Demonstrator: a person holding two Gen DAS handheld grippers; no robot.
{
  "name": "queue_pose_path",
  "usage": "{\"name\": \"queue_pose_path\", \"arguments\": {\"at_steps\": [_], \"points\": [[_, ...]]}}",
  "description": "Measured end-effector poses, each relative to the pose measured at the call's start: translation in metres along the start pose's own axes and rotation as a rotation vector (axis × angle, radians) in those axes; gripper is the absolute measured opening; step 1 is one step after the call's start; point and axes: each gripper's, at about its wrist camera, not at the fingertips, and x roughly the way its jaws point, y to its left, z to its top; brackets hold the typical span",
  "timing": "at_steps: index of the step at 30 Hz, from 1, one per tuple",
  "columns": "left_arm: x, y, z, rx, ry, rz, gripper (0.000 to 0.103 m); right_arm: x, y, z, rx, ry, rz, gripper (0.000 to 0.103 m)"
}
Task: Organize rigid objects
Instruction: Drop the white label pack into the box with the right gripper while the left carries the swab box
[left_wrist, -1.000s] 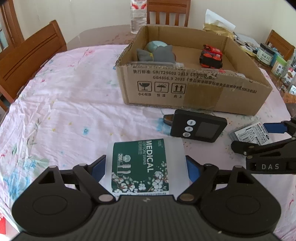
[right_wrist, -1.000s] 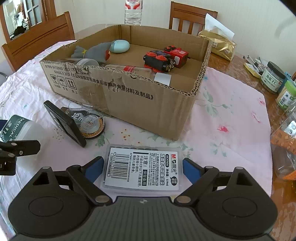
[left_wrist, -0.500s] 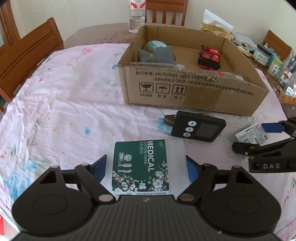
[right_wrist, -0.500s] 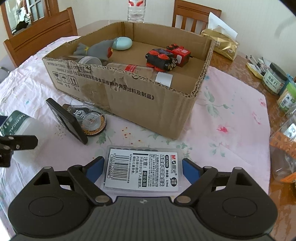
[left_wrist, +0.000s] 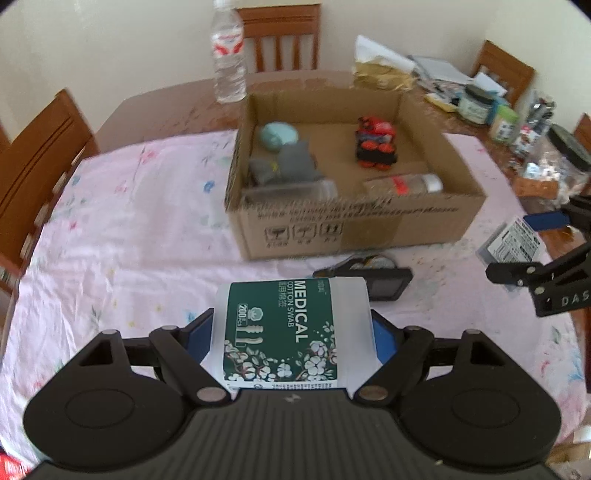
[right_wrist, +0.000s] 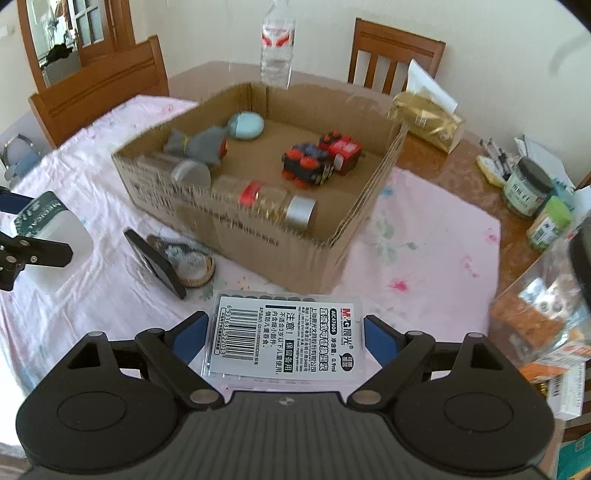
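My left gripper (left_wrist: 291, 334) is shut on a white cotton swab box (left_wrist: 288, 325) with a green "MEDICAL" label, held above the table. My right gripper (right_wrist: 284, 332) is shut on a clear flat refill case (right_wrist: 284, 336) with a white barcode label, also lifted. The open cardboard box (left_wrist: 354, 229) stands ahead, holding a grey plush, a teal egg shape, red toy cars (right_wrist: 317, 162) and two lying bottles. The right gripper shows at the right edge of the left wrist view (left_wrist: 535, 254); the left gripper shows at the left edge of the right wrist view (right_wrist: 22, 229).
A black timer (right_wrist: 155, 264) and a tape roll (right_wrist: 192, 264) lie on the pink tablecloth in front of the box. A water bottle (left_wrist: 229, 55) stands behind the box. Jars and clutter (right_wrist: 532, 192) fill the right side. Wooden chairs surround the table.
Both grippers have risen with their objects; the views now look down into the cardboard box from higher up. The items on the table have not moved.
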Motion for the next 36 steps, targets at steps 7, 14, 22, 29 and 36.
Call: {"name": "queue_pose_path", "arguments": {"at_steps": [7, 14, 22, 29, 36], "points": [[-0.013, 0.009, 0.028, 0.119, -0.049, -0.059, 0.083, -0.031, 0.001, 0.033, 0.012, -0.085, -0.026, 0.092], [-0.016, 0.028, 0.049, 0.161, -0.104, -0.08, 0.083, -0.018, 0.013, 0.08, 0.059, -0.14, -0.029, 0.092], [-0.013, 0.057, 0.062, 0.167, -0.134, -0.078, 0.083, 0.029, 0.026, 0.115, 0.094, -0.096, -0.044, 0.092], [-0.007, 0.071, 0.071, 0.171, -0.147, -0.079, 0.083, 0.047, 0.025, 0.12, 0.168, -0.09, -0.05, 0.103], [0.002, 0.07, 0.09, 0.196, -0.167, -0.094, 0.083, 0.029, 0.028, 0.108, 0.242, -0.104, -0.069, 0.103]]}}
